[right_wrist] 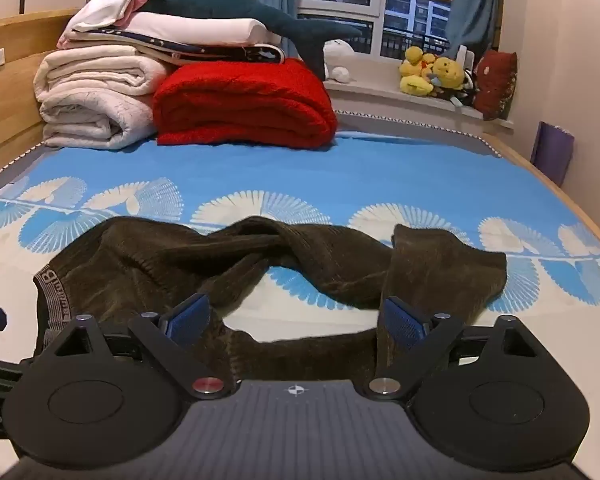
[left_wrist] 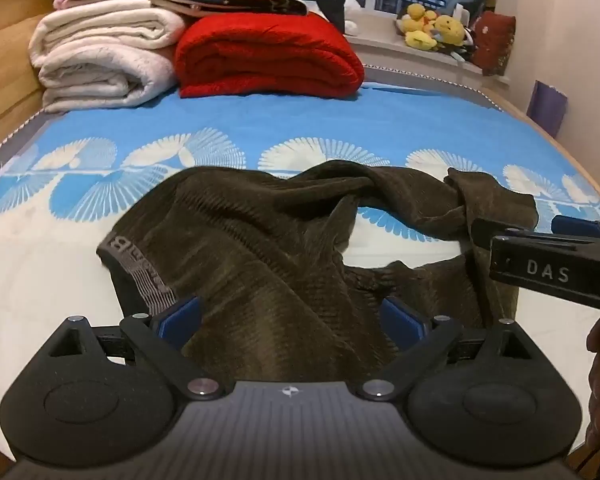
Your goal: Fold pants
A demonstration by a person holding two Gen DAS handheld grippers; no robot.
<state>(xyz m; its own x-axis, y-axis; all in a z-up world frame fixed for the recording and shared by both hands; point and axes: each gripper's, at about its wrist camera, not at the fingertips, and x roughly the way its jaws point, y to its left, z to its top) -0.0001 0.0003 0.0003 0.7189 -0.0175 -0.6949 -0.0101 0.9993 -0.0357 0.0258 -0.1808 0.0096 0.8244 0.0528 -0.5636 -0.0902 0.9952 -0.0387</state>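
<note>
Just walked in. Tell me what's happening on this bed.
A person holds a gripper in each hand over dark pants lying crumpled and twisted on the bed. The left gripper and right gripper are both open with pants cloth between their fingers, nothing clamped. Folding hasn't begun. Folded blankets are stacked at the far end.

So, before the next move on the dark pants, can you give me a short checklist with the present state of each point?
1. Left gripper open, over cloth: ok.
2. Right gripper open: ok.
3. Pants lying flat: not ok, the legs are twisted and bunched.
4. Waistband visible at the left: ok.
5. Leg hems both found: cannot tell.
6. Red blanket apart from the pants: ok.
</note>
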